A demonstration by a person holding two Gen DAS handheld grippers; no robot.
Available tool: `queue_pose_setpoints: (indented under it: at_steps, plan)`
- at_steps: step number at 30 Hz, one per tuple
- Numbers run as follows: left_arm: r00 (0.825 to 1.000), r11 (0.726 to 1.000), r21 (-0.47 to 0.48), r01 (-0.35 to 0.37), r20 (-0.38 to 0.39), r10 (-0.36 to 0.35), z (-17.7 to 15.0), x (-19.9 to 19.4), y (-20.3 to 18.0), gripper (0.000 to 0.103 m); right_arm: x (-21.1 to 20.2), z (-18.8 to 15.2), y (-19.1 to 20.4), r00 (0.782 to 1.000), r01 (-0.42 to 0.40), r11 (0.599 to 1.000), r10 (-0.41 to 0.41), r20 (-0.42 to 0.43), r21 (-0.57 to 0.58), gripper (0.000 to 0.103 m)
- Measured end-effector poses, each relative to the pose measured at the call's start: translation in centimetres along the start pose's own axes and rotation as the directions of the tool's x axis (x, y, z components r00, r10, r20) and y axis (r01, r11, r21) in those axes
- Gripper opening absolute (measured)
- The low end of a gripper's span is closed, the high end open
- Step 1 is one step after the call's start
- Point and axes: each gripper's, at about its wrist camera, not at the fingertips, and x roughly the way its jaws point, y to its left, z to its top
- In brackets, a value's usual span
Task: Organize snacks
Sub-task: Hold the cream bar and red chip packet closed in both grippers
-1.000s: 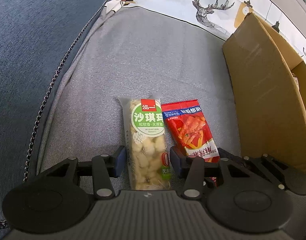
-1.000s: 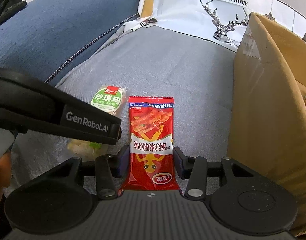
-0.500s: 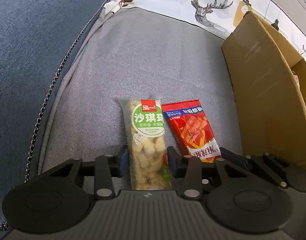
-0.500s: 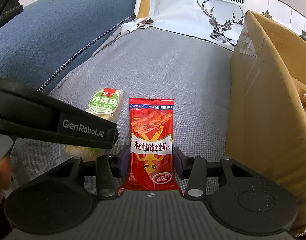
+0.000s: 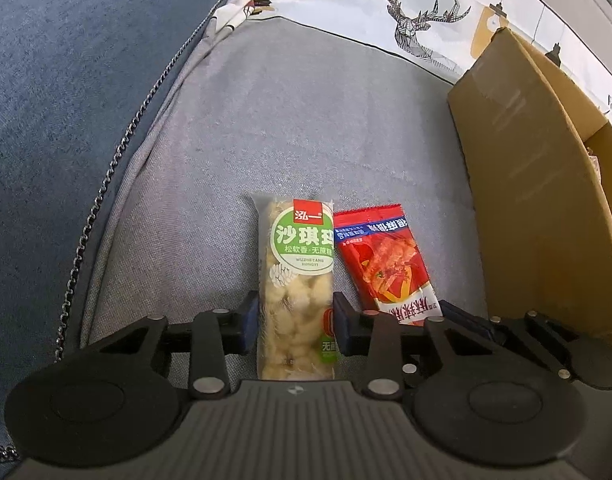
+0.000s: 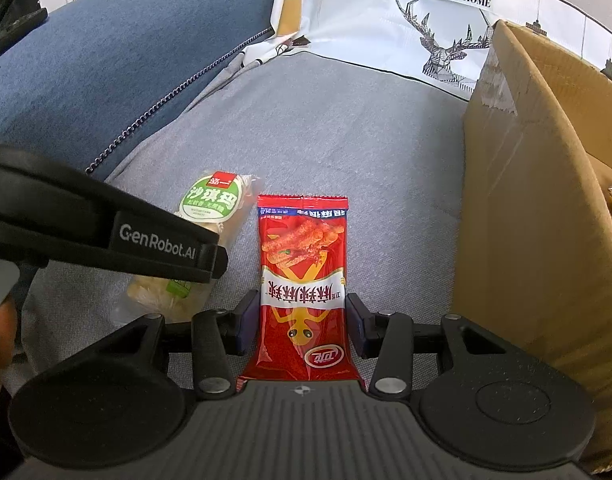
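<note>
Two grasps are set: my left gripper (image 5: 294, 320) clamps the clear green-labelled pastry bar (image 5: 296, 280), my right gripper (image 6: 302, 320) clamps the red foil snack packet (image 6: 302, 280); next I lift both toward the brown cardboard box (image 6: 538, 200).

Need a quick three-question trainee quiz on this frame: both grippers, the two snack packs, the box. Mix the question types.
1. True or false: the red pack lies between the right gripper's fingers.
2. Which pack does the left gripper straddle? A) red pack B) green-label pack C) neither
3. Fill in: the cardboard box stands on the ___ side of both packs in the wrist views.

Key: 1 true. 2 B; its pads sit against the pack's sides. 3 right.
</note>
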Motion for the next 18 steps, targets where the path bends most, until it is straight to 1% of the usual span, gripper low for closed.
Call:
queue_pose_setpoints:
  at_steps: [18]
  plan:
    - [1.0,1.0,0.004,-0.004,-0.001,0.004,0.07,0.16,-0.18,0.041,0.19,-0.05,-0.12,1.0,-0.012,1.0,0.011,-0.008,-0.008,0.048]
